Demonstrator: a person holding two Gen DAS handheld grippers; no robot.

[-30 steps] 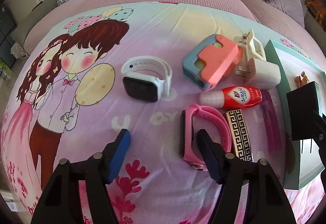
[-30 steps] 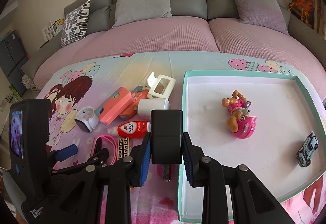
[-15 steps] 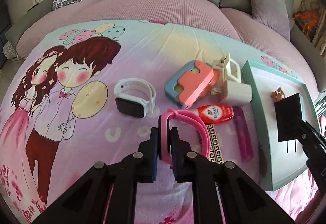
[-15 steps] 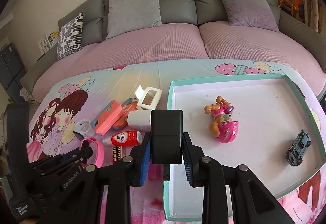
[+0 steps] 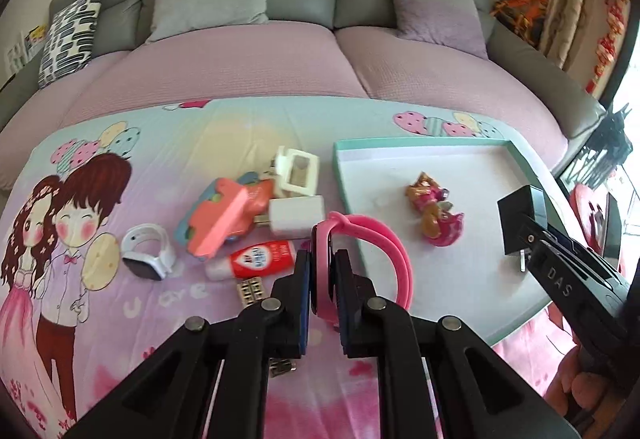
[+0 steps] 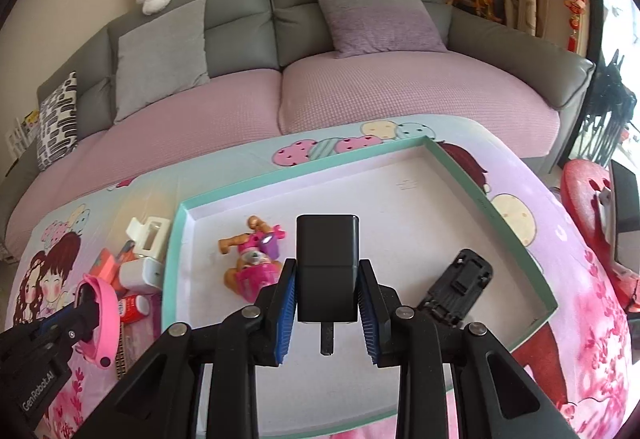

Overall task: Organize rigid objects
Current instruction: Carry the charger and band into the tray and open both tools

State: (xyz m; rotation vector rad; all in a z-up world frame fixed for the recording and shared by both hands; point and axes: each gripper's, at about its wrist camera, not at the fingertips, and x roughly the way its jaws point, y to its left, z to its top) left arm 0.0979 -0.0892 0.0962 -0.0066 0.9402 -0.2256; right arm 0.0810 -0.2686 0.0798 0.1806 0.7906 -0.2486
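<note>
My left gripper (image 5: 322, 279) is shut on a pink wristband watch (image 5: 372, 243) and holds it above the cloth beside the left rim of the teal-edged white tray (image 5: 420, 143). It shows at the left of the right wrist view (image 6: 102, 303). My right gripper (image 6: 327, 303) is shut on a black plug adapter (image 6: 327, 263), prongs down, above the tray (image 6: 516, 235). The adapter shows in the left wrist view (image 5: 520, 223). A pink toy pup (image 6: 252, 263) and a black toy car (image 6: 460, 287) lie in the tray.
On the cartoon cloth left of the tray lie a white smartwatch (image 5: 148, 255), a coral and blue toy (image 5: 224, 223), a white charger (image 5: 296, 215), a cream clip (image 5: 298, 171), a red tube (image 5: 256, 259) and a patterned strip (image 5: 252, 291). A grey and pink sofa (image 6: 360, 91) stands behind.
My left gripper closed on the pink watch, lifted it and carried it right toward the tray. My right gripper moved further over the tray with the black adapter.
</note>
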